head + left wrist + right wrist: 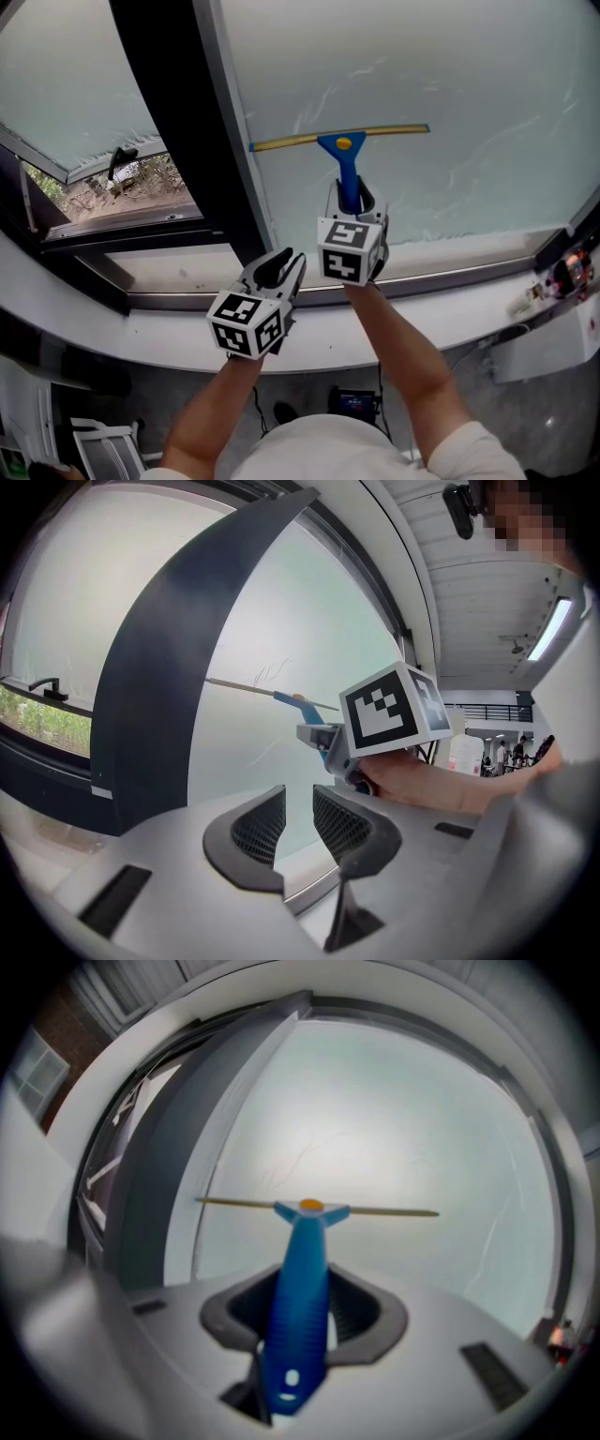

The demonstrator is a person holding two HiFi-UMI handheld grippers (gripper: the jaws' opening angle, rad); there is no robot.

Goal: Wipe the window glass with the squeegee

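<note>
Glass (450,84) lies open right of the squeegee (342,141); the dark frame post (187,112) blocks its left.

The head view looks steeply down onto the window glass (450,84). Both gripper views face it closely along their jaws; all three share the squeegee (344,155).

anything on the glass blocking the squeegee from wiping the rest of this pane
Nothing visible does. The squeegee, clamped in the right gripper, has its blade on the glass, which shows only streaks. The dark frame post stands just beyond the blade's left end. The left gripper hangs lower, clear of it.
</note>
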